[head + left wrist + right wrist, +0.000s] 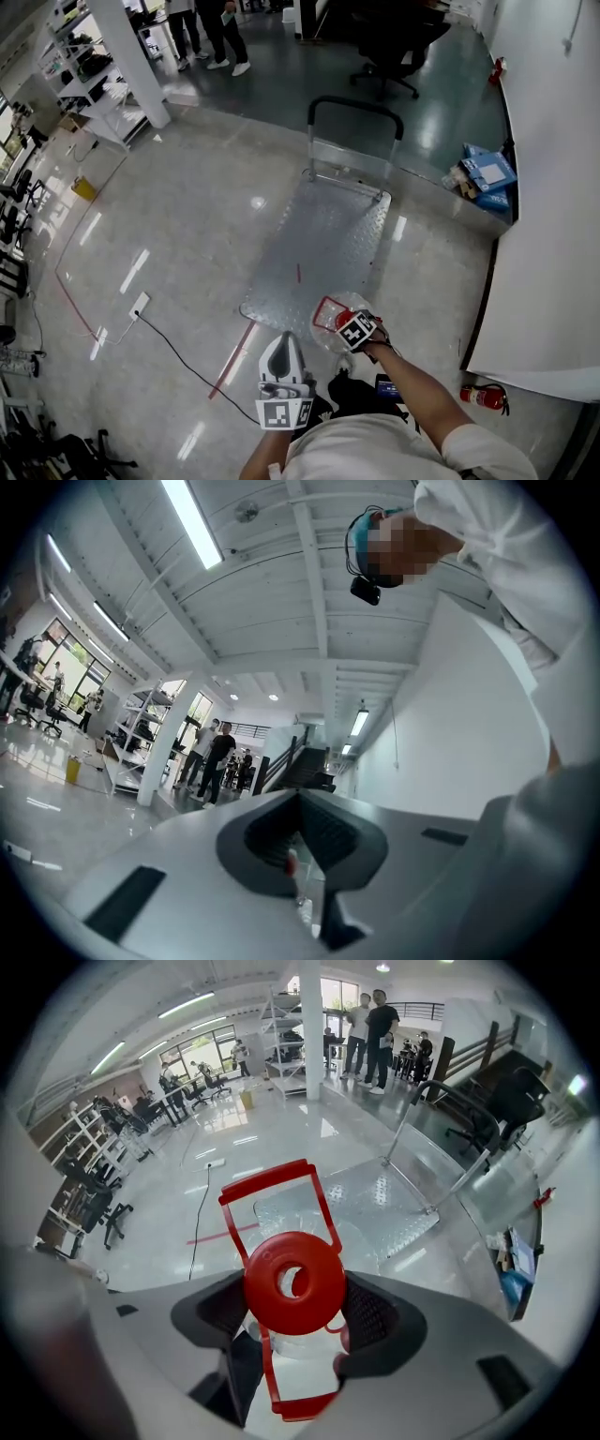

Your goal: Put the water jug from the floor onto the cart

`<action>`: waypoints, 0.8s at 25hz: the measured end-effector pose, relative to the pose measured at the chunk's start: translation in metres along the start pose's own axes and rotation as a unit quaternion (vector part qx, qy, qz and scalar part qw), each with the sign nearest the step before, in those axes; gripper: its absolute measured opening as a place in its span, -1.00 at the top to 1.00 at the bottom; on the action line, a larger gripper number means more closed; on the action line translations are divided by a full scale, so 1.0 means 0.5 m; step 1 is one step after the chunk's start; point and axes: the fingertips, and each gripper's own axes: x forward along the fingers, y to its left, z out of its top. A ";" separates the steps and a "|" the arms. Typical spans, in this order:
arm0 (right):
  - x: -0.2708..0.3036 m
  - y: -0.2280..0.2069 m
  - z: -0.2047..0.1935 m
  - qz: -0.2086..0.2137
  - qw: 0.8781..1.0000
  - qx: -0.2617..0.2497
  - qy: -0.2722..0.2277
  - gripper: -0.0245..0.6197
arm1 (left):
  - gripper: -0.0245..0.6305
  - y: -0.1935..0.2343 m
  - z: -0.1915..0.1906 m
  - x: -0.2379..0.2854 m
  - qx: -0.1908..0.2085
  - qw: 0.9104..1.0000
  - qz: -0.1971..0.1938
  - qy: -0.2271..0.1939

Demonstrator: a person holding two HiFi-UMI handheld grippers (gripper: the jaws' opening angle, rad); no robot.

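The right claw (298, 1314) is clamped on the water jug (294, 1283): its two jaws press the neck from either side just under the red cap, and the jug's red carrying handle (272, 1183) stands up toward 12 o'clock in the right gripper view. In the head view the right claw (357, 330) holds the clear jug (336, 330) over the near right corner of the cart (323, 239); I cannot tell whether the jug's base touches anything. The cart's plated deck stretches toward 12 o'clock, ending at its black push bar (354, 105).

The left claw (281, 362) sits at 7 o'clock from the right one, close to the person's body. In its own view the left claw (302, 855) points up at the ceiling, jaws together with nothing between them.

A fire extinguisher (483, 397) lies on the floor at 4 o'clock.
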 end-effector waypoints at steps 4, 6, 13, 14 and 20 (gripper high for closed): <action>0.019 -0.038 0.040 0.005 1.000 0.009 -0.004 -0.04 | 0.92 0.001 -0.003 0.066 0.003 1.000 0.001 0.004; 0.034 -0.051 0.055 0.004 1.000 0.016 -0.005 -0.04 | 0.91 0.008 -0.007 0.091 0.007 1.000 -0.002 0.006; 0.095 -0.098 0.091 0.000 0.999 0.032 0.004 -0.04 | 0.91 0.044 -0.051 0.179 -0.009 1.000 -0.015 0.021; 0.102 -0.102 0.095 0.001 0.999 0.035 0.004 -0.04 | 0.91 0.051 -0.059 0.191 -0.012 1.000 -0.015 0.024; 0.148 -0.129 0.098 0.001 0.999 0.048 0.020 -0.04 | 0.92 0.063 -0.085 0.245 -0.008 0.999 -0.032 0.037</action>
